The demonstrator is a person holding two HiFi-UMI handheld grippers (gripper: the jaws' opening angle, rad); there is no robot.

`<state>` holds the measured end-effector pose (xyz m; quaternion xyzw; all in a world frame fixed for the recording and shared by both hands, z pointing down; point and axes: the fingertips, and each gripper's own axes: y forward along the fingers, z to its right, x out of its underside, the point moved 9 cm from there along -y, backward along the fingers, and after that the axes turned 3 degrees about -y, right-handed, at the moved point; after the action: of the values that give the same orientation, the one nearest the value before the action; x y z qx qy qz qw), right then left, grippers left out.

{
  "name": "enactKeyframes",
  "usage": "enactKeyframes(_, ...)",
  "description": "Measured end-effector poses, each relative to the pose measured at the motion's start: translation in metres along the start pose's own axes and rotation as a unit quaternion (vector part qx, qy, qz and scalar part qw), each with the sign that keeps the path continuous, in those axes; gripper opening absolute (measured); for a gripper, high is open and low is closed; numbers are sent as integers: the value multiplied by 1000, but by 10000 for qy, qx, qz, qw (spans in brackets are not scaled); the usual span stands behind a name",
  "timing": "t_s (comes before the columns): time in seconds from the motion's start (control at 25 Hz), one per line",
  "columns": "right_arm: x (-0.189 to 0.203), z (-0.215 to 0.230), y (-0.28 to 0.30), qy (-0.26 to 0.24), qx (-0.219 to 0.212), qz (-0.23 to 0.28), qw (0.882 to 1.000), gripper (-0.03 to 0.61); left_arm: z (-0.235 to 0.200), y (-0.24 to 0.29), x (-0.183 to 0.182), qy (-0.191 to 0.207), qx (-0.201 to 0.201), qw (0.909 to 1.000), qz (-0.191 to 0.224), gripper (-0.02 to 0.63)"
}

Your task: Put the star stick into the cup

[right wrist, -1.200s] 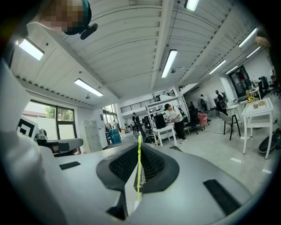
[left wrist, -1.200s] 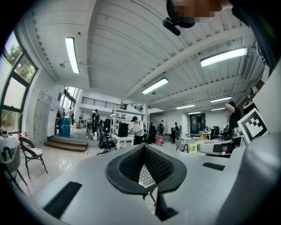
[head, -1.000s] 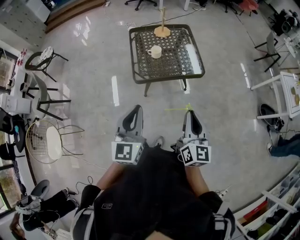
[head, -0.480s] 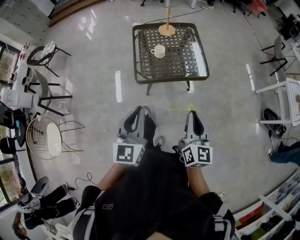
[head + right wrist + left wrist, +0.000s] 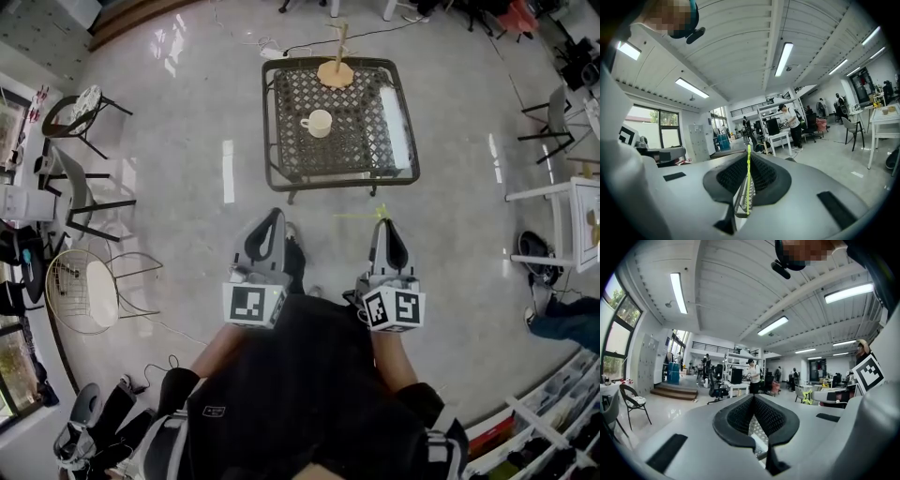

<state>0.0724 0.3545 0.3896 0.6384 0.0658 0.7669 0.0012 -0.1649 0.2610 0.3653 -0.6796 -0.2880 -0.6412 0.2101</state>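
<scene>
The right gripper [image 5: 385, 225] [image 5: 748, 157] is pinching the star stick [image 5: 361, 217] [image 5: 748, 183] between nearly closed jaws, the stick jutting sideways toward the left gripper [image 5: 272, 220] [image 5: 753, 399], whose jaws are meeting on nothing. The cup [image 5: 319, 123] is sitting mid-table [image 5: 265, 122], well ahead of both grippers across bare floor.

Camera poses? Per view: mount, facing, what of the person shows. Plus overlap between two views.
Head view: on the person's head, facing steeply down at floor and table with cup; torso, forearms, left gripper and right gripper show.
Left gripper view: on the left gripper, facing along its shut, empty fingers, tilted up into the hall; the person's head overhead.
Right gripper view: on the right gripper, along fingers shut on the star stick, also tilted up; head overhead.
Shared: star stick, in head and right gripper views.
</scene>
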Motion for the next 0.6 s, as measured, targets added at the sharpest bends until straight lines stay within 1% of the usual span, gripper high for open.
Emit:
enactKeyframes(0.16,-12,-9,54,-66,-17,-27,10000,21,-35,40,-16,-101,-32,9999,98,16)
enactKeyframes(0.36,-28,-22,117,-143,27,-33,9999,21,-82,84,-30,-150,12,9999,37,16)
enactKeyframes(0.6,-33,-31,175,-203,130,-125,9996,21,-123,128,-33,-211,144,9997,0,16)
